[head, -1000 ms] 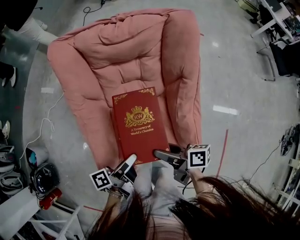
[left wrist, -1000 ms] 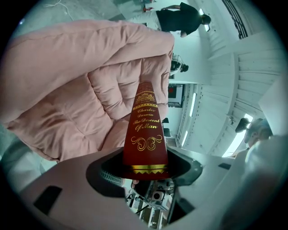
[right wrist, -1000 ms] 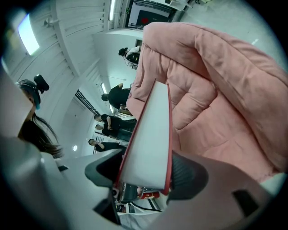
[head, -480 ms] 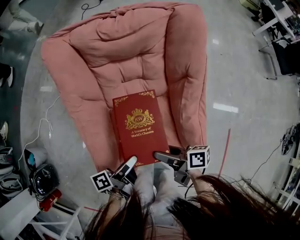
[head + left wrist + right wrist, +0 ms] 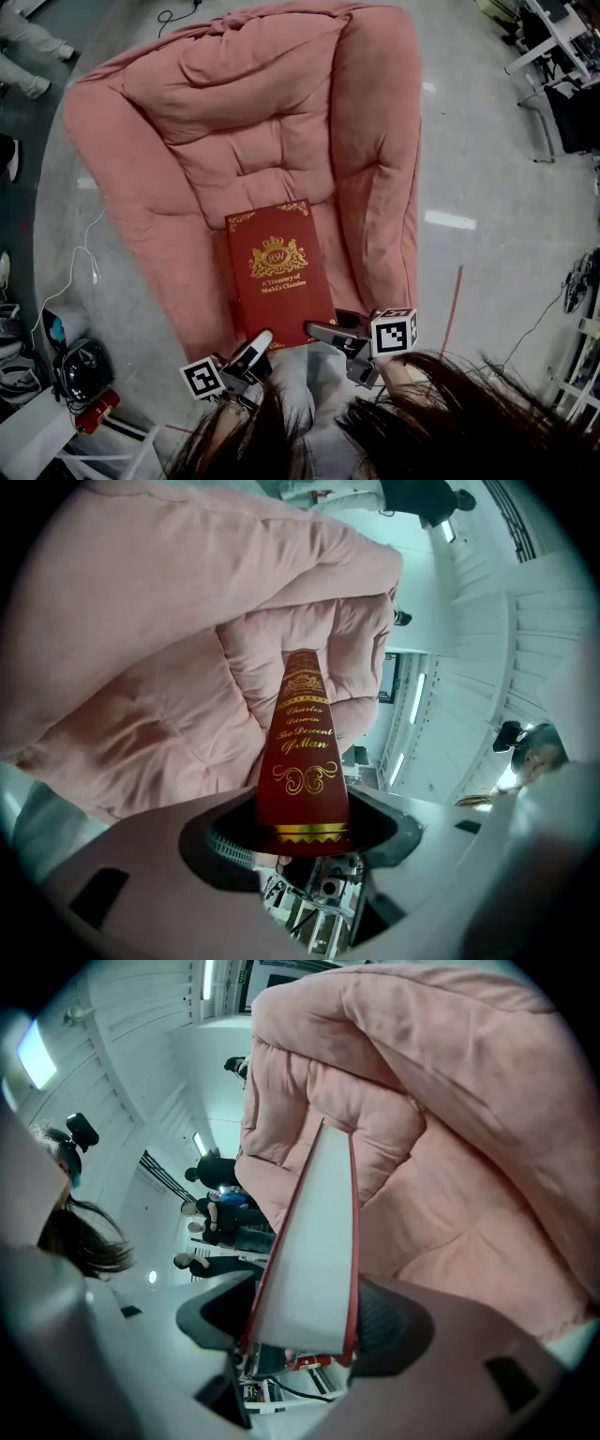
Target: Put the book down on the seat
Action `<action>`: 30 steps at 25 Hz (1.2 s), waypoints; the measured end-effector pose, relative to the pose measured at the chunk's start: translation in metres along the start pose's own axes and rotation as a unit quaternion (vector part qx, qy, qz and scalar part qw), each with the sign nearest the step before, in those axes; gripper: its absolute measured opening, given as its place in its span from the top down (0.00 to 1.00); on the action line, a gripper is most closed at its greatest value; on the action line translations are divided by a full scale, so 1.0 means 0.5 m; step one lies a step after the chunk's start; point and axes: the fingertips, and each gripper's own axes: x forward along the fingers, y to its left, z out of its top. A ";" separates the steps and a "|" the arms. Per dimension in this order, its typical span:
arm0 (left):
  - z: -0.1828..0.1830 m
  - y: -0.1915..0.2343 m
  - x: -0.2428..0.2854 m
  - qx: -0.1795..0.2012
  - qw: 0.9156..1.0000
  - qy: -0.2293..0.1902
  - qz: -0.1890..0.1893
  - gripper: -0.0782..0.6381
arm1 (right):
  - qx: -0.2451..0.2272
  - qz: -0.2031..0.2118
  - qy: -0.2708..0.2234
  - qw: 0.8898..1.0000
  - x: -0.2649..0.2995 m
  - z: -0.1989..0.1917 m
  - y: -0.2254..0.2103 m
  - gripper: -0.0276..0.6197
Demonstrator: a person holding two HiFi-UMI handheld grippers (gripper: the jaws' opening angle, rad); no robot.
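Observation:
A red hardback book [image 5: 277, 270] with a gold crest hangs cover up over the front part of the pink padded seat [image 5: 234, 112]. Whether it touches the cushion I cannot tell. My left gripper [image 5: 253, 345] is shut on the book's near left corner. In the left gripper view the gold-lettered spine [image 5: 302, 752] stands between the jaws of the left gripper [image 5: 305, 829]. My right gripper [image 5: 323, 331] is shut on the near right corner. In the right gripper view the white page edge [image 5: 309, 1260] fills the gap of the right gripper [image 5: 305, 1324], with the seat [image 5: 469, 1147] behind it.
The seat stands on a grey floor [image 5: 487, 169]. Cables [image 5: 80, 262] and dark gear [image 5: 80, 370] lie at the lower left. A red floor line [image 5: 452, 305] runs at the right, with desks [image 5: 553, 56] at the far right. Several people [image 5: 211, 1208] stand in the distance.
The seat has grown larger and slid toward me in the head view. The book and both grippers keep their hold and place in the picture.

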 end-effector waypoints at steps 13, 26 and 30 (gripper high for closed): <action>0.027 0.086 0.006 -0.008 1.000 0.000 0.009 0.53 | 0.014 -0.015 -0.001 1.000 0.042 -0.018 -0.083 0.48; 0.044 0.145 0.042 -0.013 1.000 0.018 0.022 0.53 | 0.022 -0.028 -0.001 0.999 0.059 -0.004 -0.138 0.48; 0.049 0.162 0.049 -0.013 0.999 0.021 0.025 0.53 | 0.024 -0.031 0.003 0.999 0.067 -0.003 -0.155 0.48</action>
